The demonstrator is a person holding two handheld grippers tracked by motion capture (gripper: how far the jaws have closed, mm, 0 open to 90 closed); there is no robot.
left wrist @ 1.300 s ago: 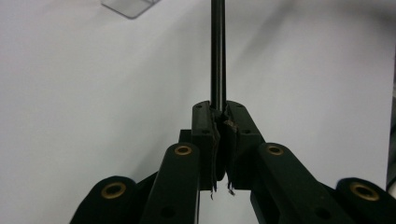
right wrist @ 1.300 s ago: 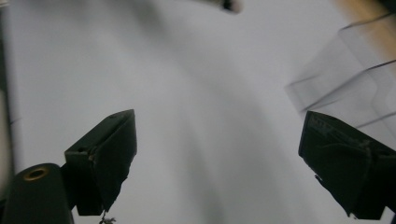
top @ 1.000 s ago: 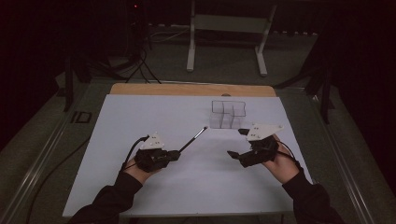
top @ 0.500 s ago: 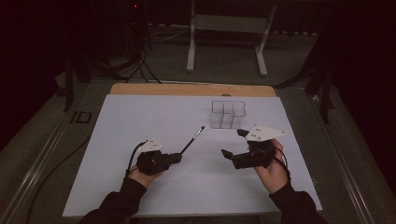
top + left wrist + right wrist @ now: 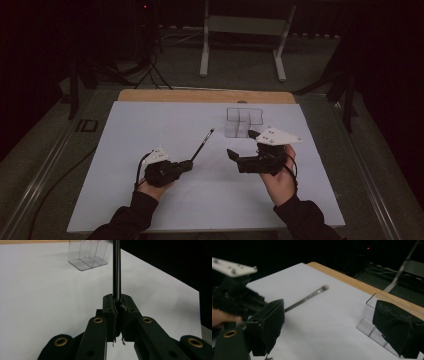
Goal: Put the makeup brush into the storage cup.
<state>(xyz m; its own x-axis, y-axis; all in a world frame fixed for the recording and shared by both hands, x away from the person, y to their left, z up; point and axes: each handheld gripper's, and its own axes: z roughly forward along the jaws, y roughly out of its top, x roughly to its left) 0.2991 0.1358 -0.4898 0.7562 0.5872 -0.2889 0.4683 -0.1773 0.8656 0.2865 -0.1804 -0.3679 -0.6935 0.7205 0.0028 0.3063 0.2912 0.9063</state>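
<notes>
Right gripper point(image 5: 239, 145) nearer left, wide-open.

Counter point(image 5: 150, 200) covered by a large white sheet point(image 5: 165, 130), with a strip of bare wood point(image 5: 200, 96) showing along the far edge. Directly on the sheet, toward the far right, a clear plastic compartmented organizer point(image 5: 243, 121), standing upright with its open tops facing up. Grey surround point(image 5: 60, 165) flanking the sheet on both sides.
</notes>
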